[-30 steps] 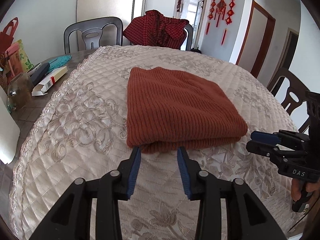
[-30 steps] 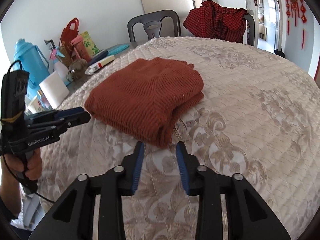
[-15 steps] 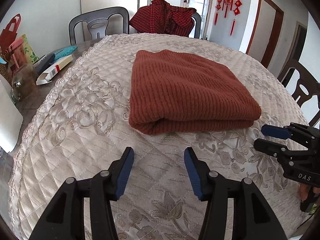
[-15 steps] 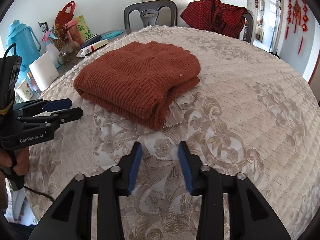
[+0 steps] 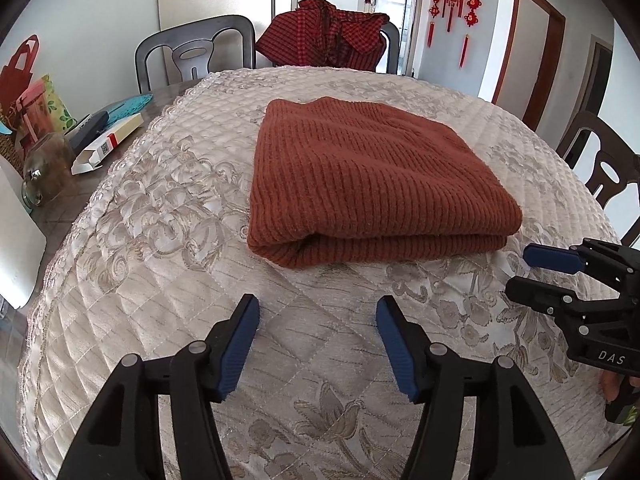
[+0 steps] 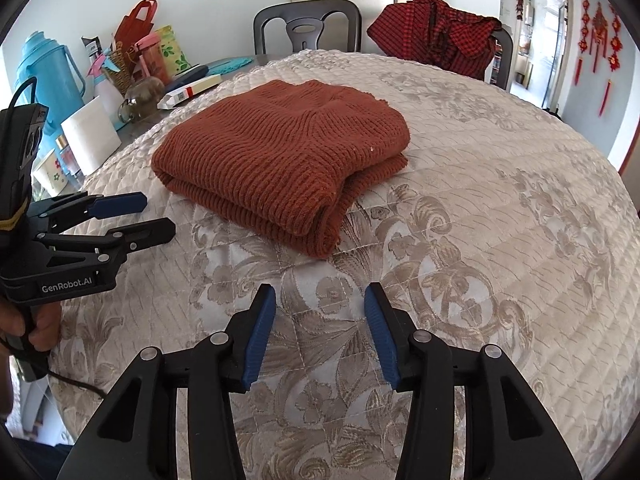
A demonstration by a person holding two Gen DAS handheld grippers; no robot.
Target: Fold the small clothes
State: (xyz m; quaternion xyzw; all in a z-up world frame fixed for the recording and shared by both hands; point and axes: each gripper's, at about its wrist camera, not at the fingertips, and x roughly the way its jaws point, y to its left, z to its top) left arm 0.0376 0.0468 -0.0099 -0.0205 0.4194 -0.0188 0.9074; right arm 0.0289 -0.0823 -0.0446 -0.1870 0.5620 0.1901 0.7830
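A rust-brown knitted sweater [image 5: 360, 176] [image 6: 288, 152] lies folded in a thick rectangle on the quilted table cover [image 5: 160, 280]. My left gripper [image 5: 318, 312] hovers over the cover just short of the sweater's near folded edge; its jaws are opening and nothing is between them. My right gripper [image 6: 320, 300] hangs over the cover near the sweater's near corner, its jaws also opening and empty. Each gripper shows in the other's view: the right gripper [image 5: 532, 272] at the right edge, the left gripper [image 6: 156, 216] at the left, held by a hand.
A red checked garment [image 5: 324, 32] hangs over a chair at the far side. Beside it stands a dark chair [image 5: 192, 52]. On bare table at the left lie a white box [image 5: 108, 144], a glass jar [image 5: 44, 168], a blue jug [image 6: 44, 76] and bags. Another chair [image 5: 600, 160] stands at right.
Both grippers have drawn back from the sweater's near edge and their jaws have spread wider. The sweater lies still and folded.
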